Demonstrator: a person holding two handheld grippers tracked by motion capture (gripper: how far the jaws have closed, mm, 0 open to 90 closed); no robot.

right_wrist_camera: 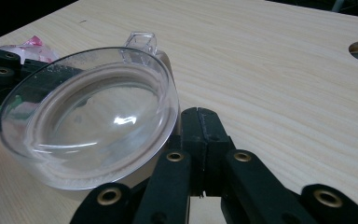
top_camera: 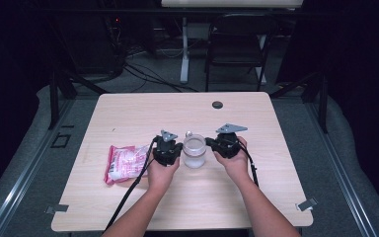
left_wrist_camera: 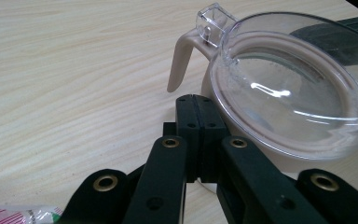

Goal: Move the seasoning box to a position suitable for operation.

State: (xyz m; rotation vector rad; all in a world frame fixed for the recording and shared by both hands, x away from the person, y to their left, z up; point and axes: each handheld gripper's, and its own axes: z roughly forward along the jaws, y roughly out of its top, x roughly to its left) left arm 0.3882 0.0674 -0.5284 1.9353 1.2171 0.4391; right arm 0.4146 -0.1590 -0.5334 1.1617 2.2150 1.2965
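Closed, empty left gripper (top_camera: 173, 146) and right gripper (top_camera: 210, 142) flanking lidded jar (top_camera: 194, 151); pressing evenly inward to steady.

- My left tongs (top_camera: 173, 148) sit just left of the small round container with a clear plastic lid (top_camera: 194, 151); my right tongs (top_camera: 213, 143) sit just right of it.
- A pink-and-white plastic packet (top_camera: 124, 163) lies left on the light wooden table (top_camera: 128, 113).
- A black folding chair (top_camera: 237, 42) stands beyond.
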